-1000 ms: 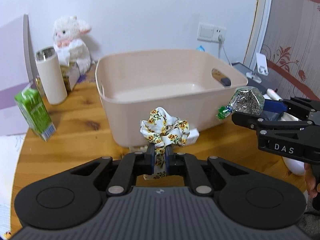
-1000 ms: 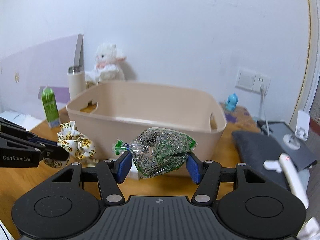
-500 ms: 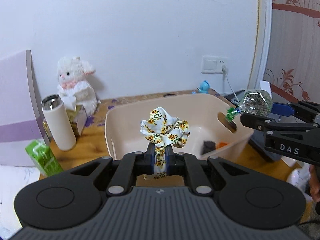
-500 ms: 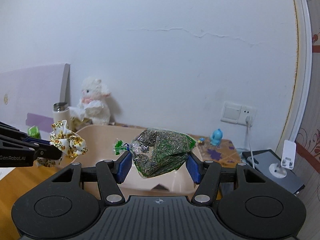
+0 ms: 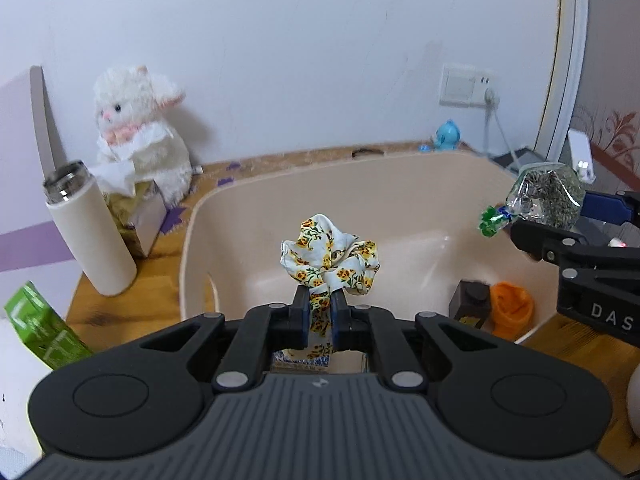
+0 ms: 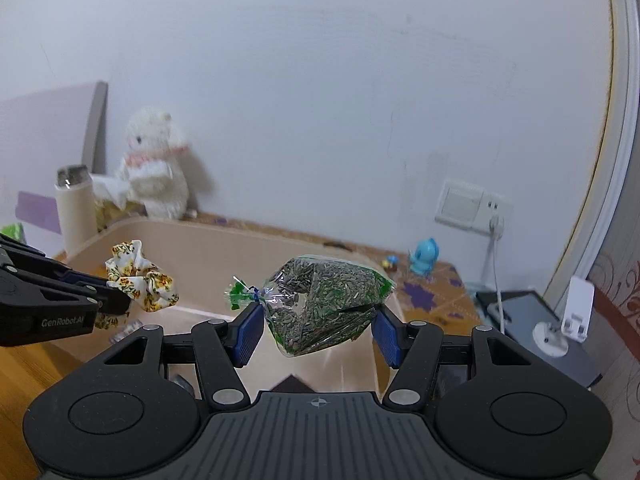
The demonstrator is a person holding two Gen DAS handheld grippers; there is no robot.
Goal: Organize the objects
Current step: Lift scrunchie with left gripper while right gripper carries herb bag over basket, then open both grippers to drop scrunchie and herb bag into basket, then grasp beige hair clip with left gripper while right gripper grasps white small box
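1. In the left wrist view, a green carton (image 5: 42,328) is seen at the lower left edge of the frame, on the wooden table (image 5: 90,300).
2. Just right of it, an upright cream flask (image 5: 90,232) is shown, with a tissue box (image 5: 138,216) and a white plush toy (image 5: 140,136) behind it at the upper left.
3. A beige bin (image 5: 400,200) is spread across the centre of the frame; a dark block (image 5: 470,306) and an orange object (image 5: 512,310) are seen inside it at the lower right.
4. At centre bottom, the left gripper (image 5: 320,312) is closed on a floral scrunchie (image 5: 330,260), which is held above the bin's interior.
5. At the right edge, the right gripper (image 5: 560,220) is clamped on a clear bag of seeds (image 5: 546,198), held over the bin's right rim.
6. In the right wrist view, the scrunchie (image 6: 140,280) is seen at the left and the bag of seeds (image 6: 324,304) at centre, pinched between the blue pads (image 6: 248,332) of the right gripper (image 6: 318,334).
7. A blue figurine (image 6: 426,256) and a wall socket (image 6: 472,204) are seen at the right.
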